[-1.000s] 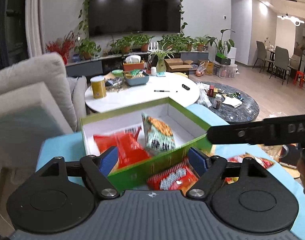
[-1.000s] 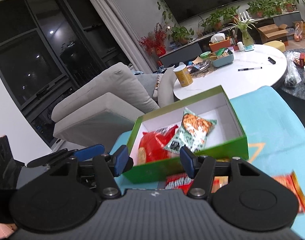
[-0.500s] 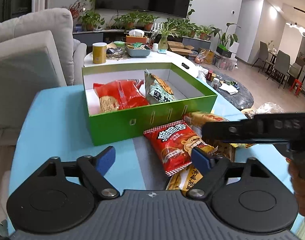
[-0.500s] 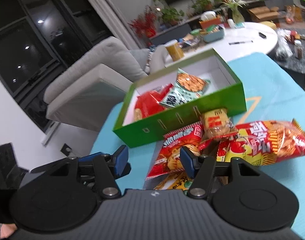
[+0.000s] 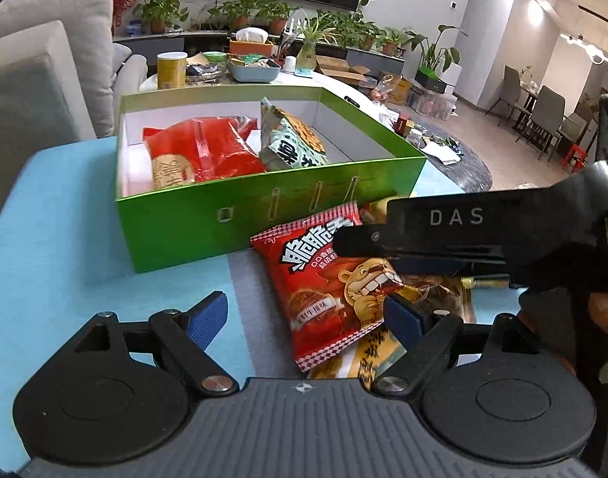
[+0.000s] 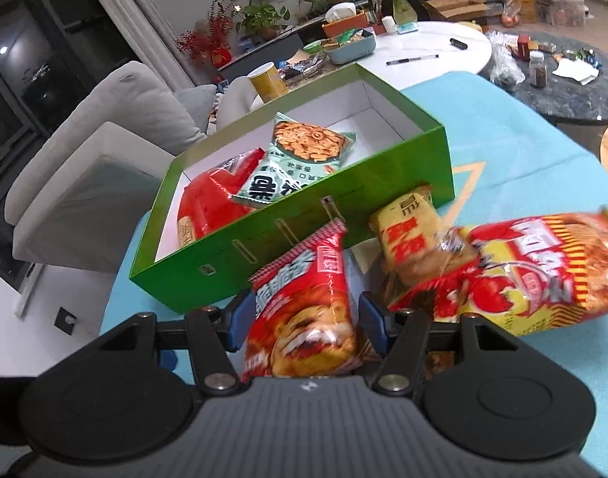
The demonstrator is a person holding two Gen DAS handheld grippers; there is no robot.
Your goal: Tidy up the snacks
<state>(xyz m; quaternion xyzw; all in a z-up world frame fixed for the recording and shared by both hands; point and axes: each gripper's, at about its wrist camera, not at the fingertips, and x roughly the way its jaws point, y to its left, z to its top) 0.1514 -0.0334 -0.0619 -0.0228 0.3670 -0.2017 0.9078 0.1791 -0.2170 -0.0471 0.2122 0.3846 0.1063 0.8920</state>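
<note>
A green box stands on the blue table and holds a red pack and a green-white cracker pack. In front of it lies a red snack bag with a cartoon face. My left gripper is open just above that bag's near end. My right gripper is open, with the red snack bag between its blue pads; no squeeze shows. One of its black fingers reaches over the bag from the right. A yellow-orange pack and a large red-yellow bag lie to the right.
A golden-brown pack sticks out from under the red bag. The blue table cover is bare to the left of the snacks. A grey sofa stands at the left. Behind the box is a white round table with a yellow can.
Both grippers have come down and tilted toward the snacks in front of the box. The left jaws have spread wider. The red bag now sits between the right pads.
</note>
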